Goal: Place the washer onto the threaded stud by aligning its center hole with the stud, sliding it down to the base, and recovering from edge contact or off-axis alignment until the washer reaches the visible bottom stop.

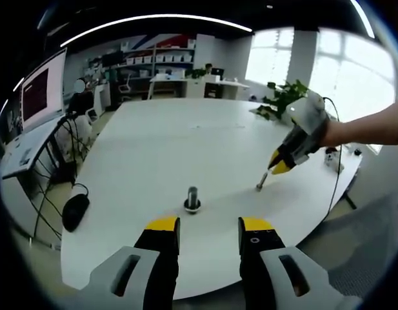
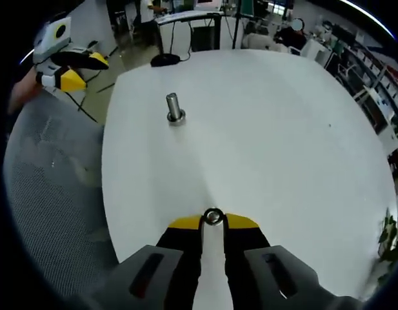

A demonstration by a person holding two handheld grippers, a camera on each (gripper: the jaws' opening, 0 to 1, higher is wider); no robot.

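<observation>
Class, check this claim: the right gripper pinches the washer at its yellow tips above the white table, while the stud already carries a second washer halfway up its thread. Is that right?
Not quite. The right gripper does pinch the washer over the white table, but the stud carries nothing halfway up: in the right gripper view its shaft is bare above the base.

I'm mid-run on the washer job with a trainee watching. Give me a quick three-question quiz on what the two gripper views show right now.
1. True or false: the washer is already on the threaded stud.
2. Which gripper holds the washer: A) left gripper, B) right gripper?
3. Fill in: the stud stands upright on the white ____.

Key: 1 false, it is pinched at the right gripper's tips, well away from the stud. 2 B; the left gripper's jaws stand apart with nothing between them. 3 table.
</observation>
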